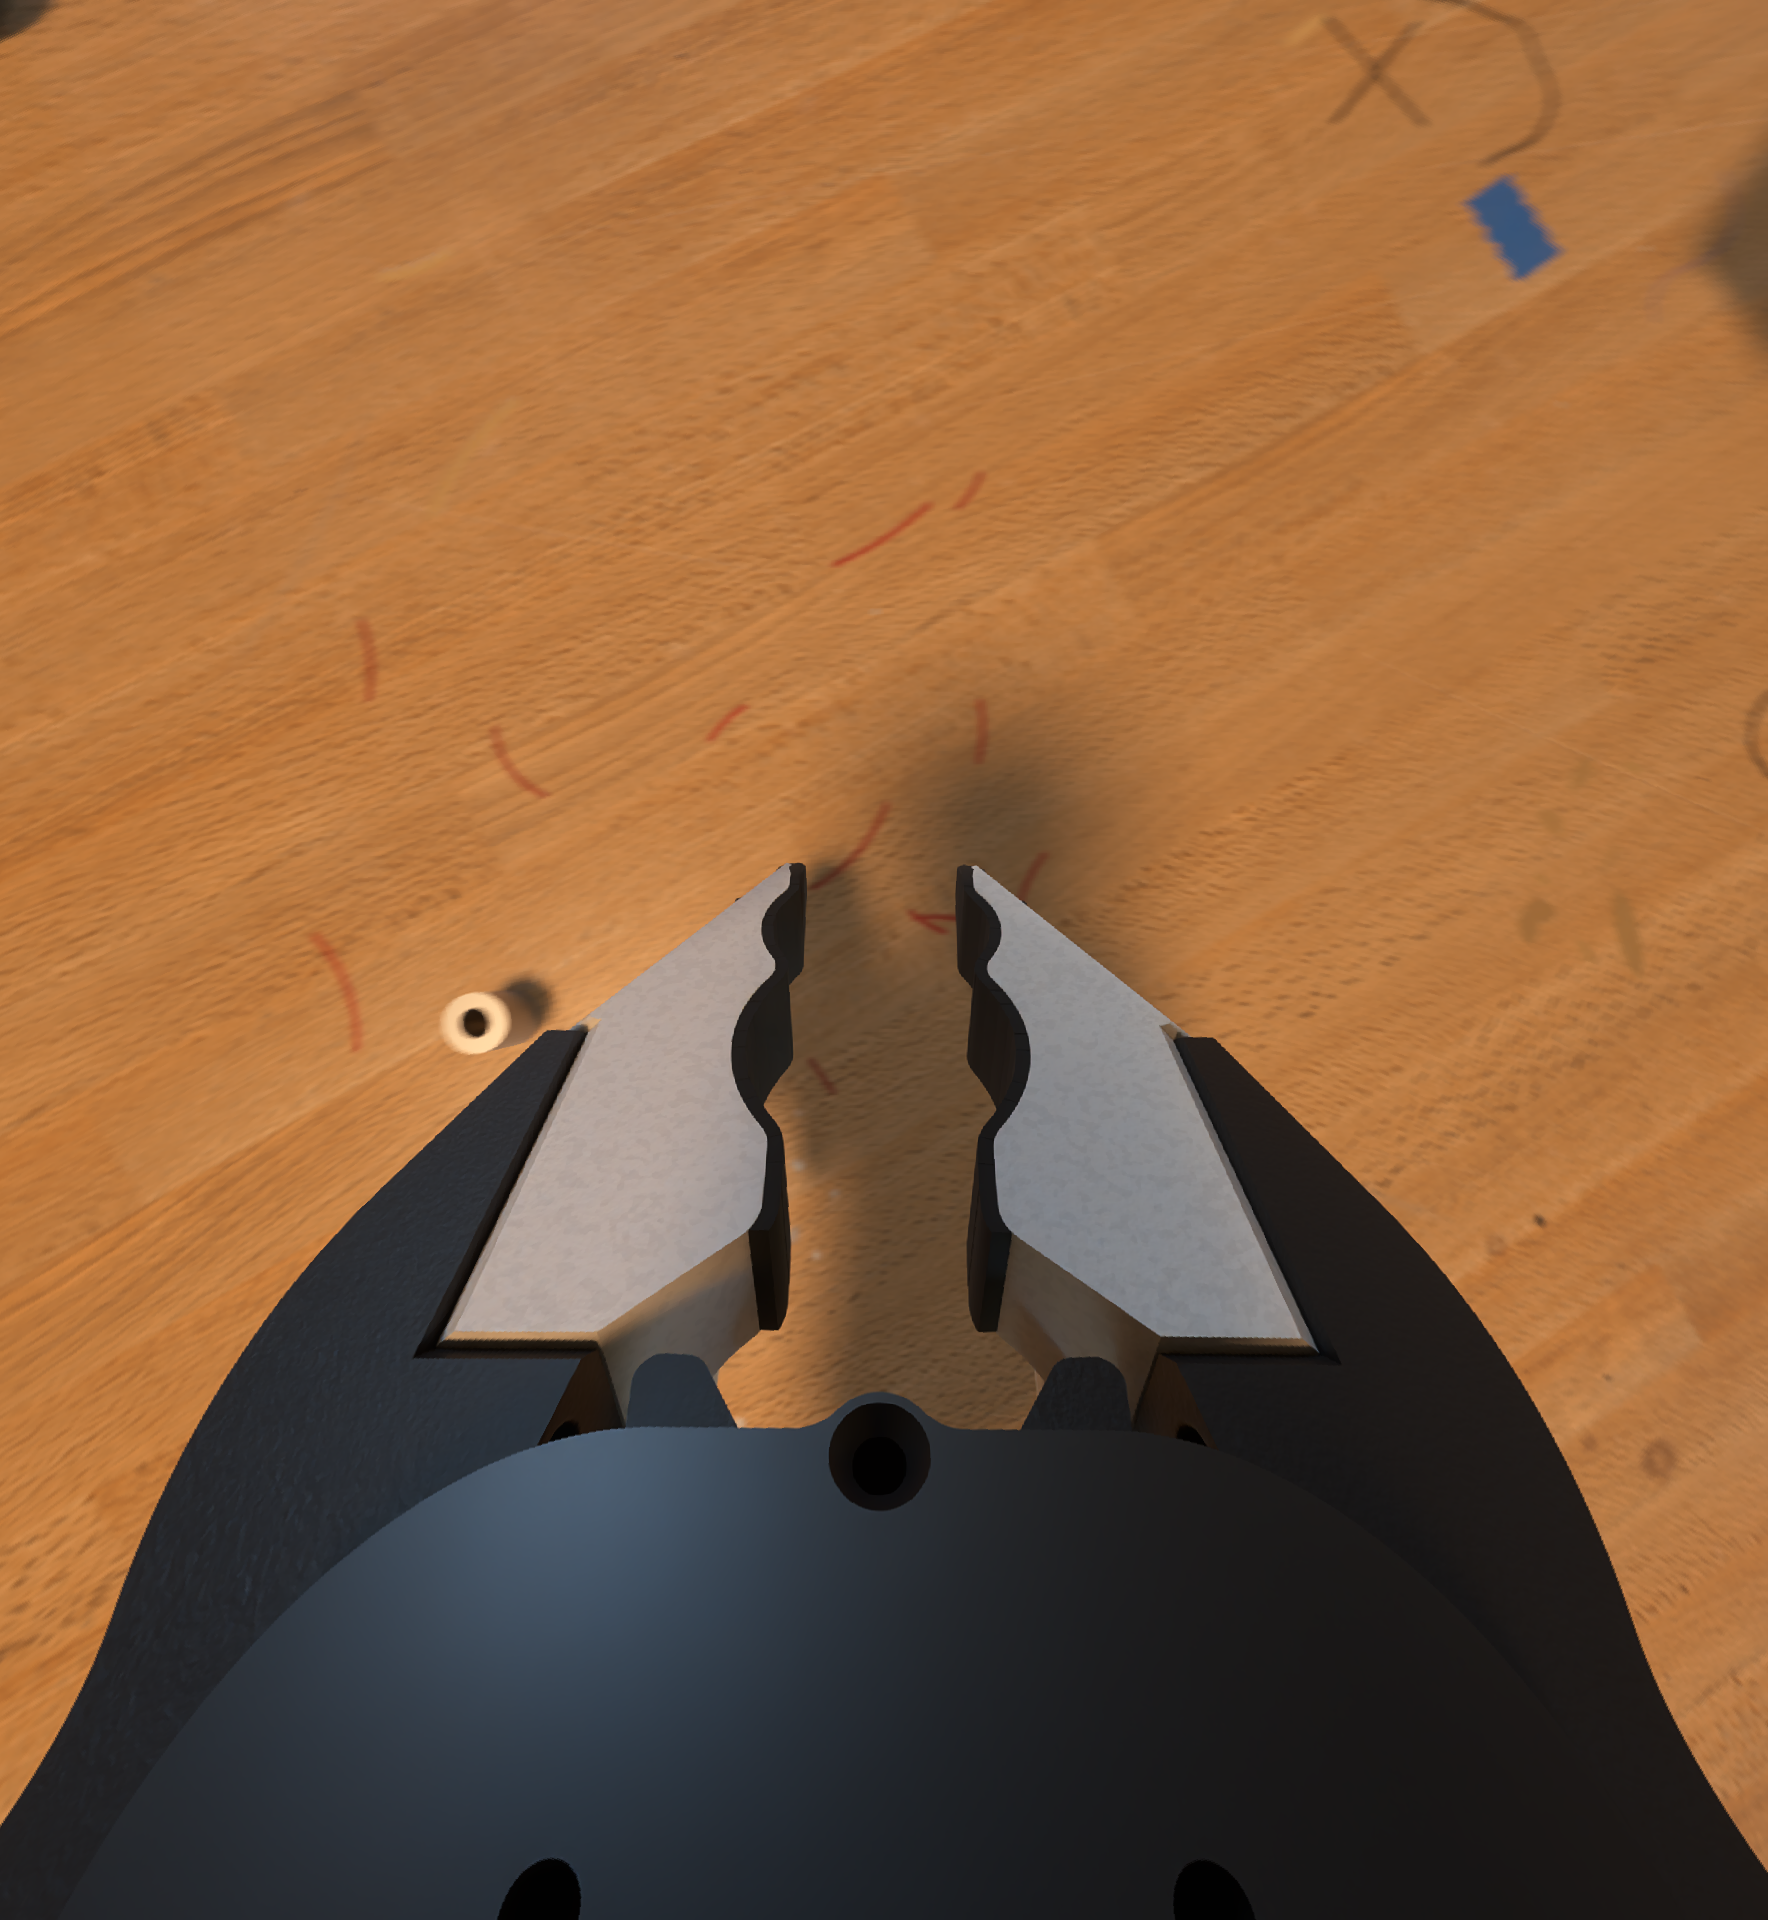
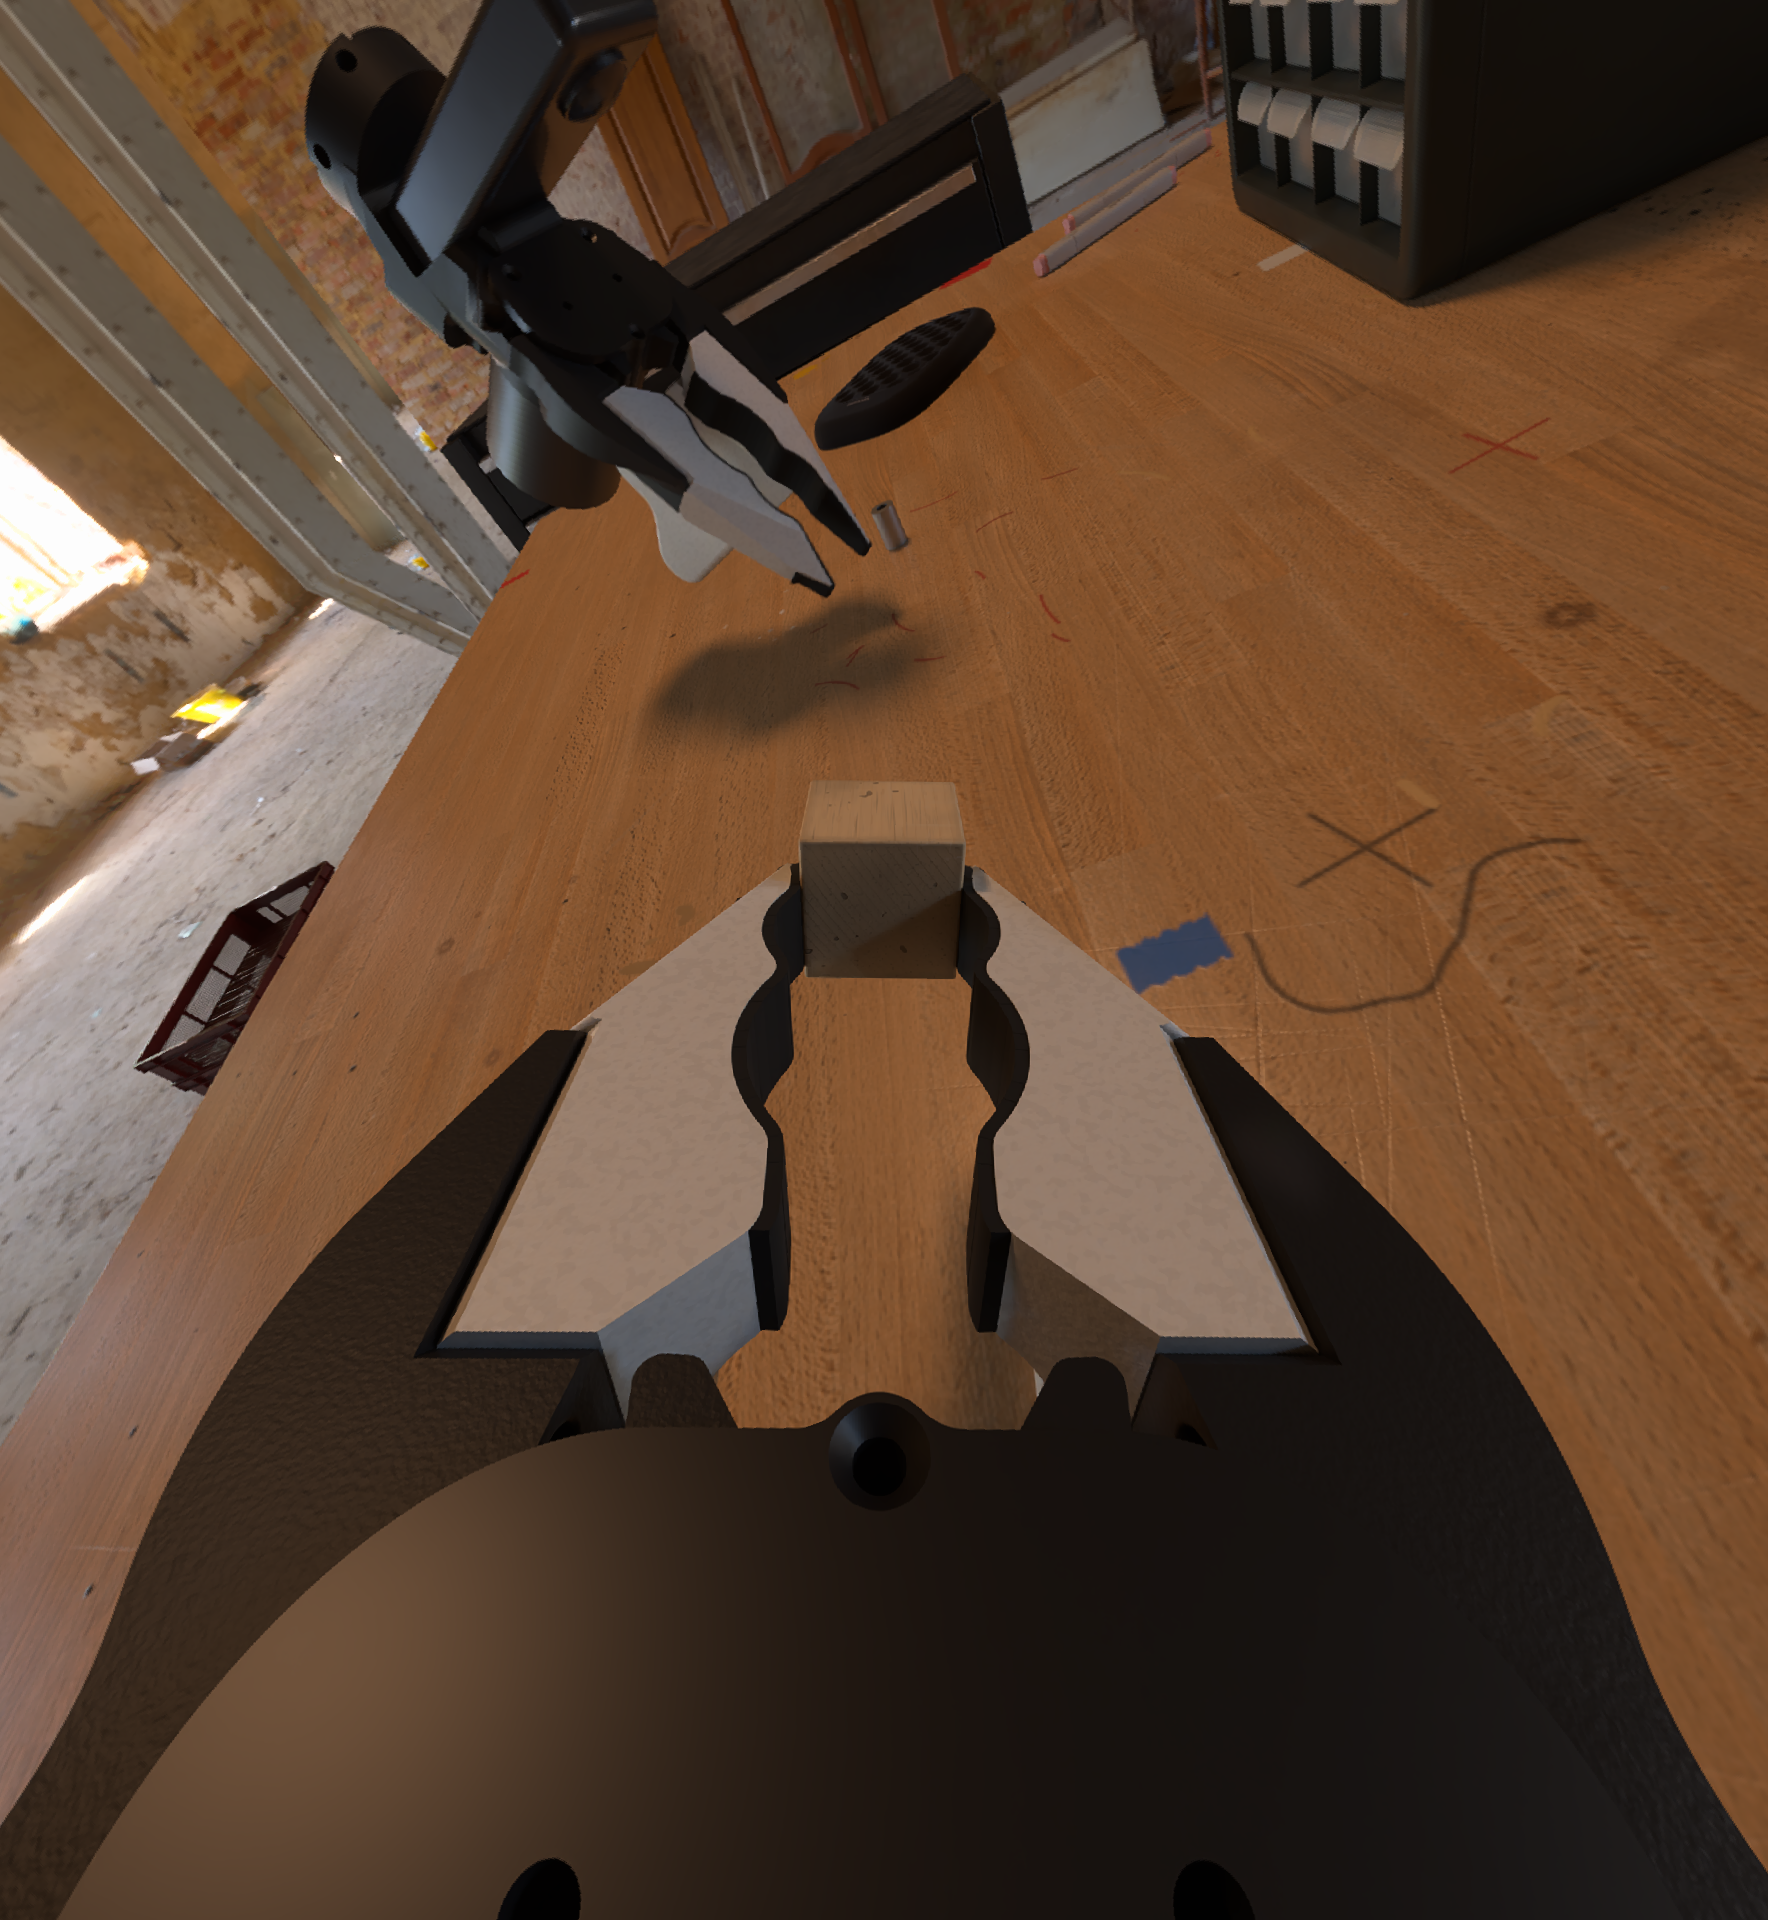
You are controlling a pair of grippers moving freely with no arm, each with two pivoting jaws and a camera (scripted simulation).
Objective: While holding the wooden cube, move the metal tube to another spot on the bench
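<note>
Right gripper (image 2: 880, 883) clamps the cube (image 2: 880, 883) above the scuffed wooden bench (image 2: 1275, 623); left gripper (image 1: 880, 894) hangs empty, fingers narrowly apart. Tube (image 1: 480, 1021) lies on the bench just beside it; worn brick room behind.

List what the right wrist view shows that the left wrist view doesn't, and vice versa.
Right wrist only: the wooden cube clamped at the right hand-held gripper tips, the whole left hand-held gripper hovering off the bench, a black drawer cabinet, a black ribbed pad, a red crate on the floor.

Left wrist only: the metal tube end-on, bore visible, lying left of the open, empty fingers.

Both: the wooden bench, the tube, blue tape, the dark X mark, red pencil arcs.
</note>
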